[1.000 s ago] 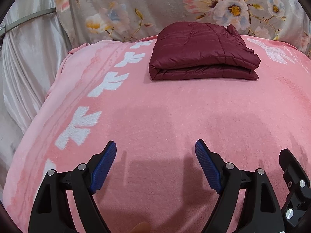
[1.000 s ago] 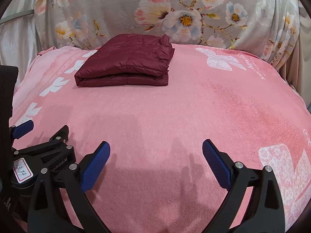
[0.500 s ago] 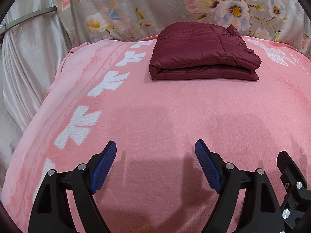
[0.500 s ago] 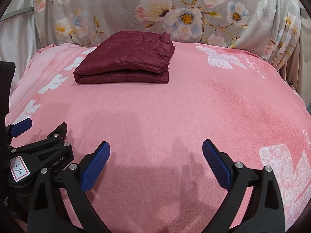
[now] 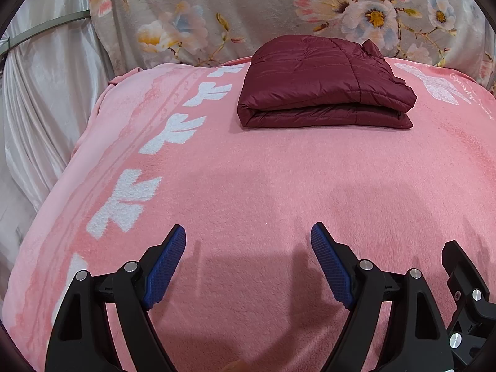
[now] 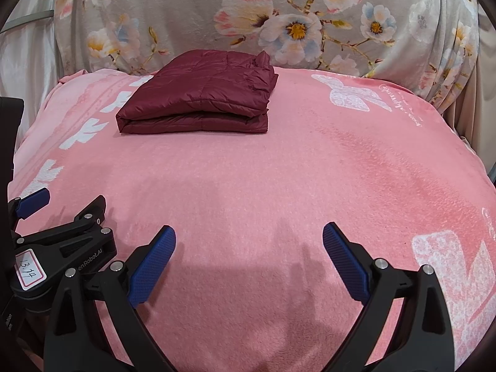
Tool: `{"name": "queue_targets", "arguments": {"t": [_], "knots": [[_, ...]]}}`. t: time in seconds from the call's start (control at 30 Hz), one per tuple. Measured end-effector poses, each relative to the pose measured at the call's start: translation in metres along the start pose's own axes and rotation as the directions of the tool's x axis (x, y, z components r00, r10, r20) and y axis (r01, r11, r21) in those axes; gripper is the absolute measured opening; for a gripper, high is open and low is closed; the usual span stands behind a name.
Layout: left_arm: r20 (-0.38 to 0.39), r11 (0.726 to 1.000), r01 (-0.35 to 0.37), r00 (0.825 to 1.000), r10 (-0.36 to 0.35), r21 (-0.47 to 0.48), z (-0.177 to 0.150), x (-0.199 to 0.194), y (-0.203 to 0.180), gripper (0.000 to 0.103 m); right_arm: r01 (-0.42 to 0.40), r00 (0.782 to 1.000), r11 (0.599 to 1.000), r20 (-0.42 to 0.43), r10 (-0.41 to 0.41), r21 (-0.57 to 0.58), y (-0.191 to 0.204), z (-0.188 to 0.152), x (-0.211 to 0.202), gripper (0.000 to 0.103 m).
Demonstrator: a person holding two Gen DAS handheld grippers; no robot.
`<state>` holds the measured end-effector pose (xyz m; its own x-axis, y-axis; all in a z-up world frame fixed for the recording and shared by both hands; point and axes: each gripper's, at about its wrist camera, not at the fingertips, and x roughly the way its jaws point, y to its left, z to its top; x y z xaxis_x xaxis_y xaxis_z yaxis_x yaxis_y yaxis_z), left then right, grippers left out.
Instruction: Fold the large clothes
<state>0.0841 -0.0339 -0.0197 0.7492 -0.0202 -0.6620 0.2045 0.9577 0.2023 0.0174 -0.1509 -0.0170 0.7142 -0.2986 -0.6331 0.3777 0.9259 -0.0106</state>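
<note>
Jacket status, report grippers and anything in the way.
Left gripper open, empty. Right gripper open, empty. Maroon jacket folded flat at far end of pink blanket, untouched. Nothing between.

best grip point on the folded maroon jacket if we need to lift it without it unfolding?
Probably the rounded fold at the left end of the maroon jacket, approached from the left, low along the pink blanket, so one finger slides under. The layers join there; the near edge shows stacked layers, apparently loose. Left gripper and right gripper are open and empty.
</note>
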Motion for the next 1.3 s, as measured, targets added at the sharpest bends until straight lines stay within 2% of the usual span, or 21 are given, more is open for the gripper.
{"name": "queue_targets", "arguments": {"t": [0.97, 1.3], "knots": [[0.003, 1.000, 0.000, 1.000, 0.000, -0.002, 0.0008, 0.0002, 0.0001, 0.080, 0.000, 1.000, 1.000, 0.001, 0.000, -0.007, -0.0006, 0.0006, 0.0008, 0.093], [0.006, 1.000, -0.006, 1.000, 0.006, 0.002, 0.0010, -0.0004, -0.0011, 0.079, 0.022, 1.000, 1.000, 0.006, -0.022, -0.021, -0.0024, 0.0017, 0.0004, 0.093]]}}
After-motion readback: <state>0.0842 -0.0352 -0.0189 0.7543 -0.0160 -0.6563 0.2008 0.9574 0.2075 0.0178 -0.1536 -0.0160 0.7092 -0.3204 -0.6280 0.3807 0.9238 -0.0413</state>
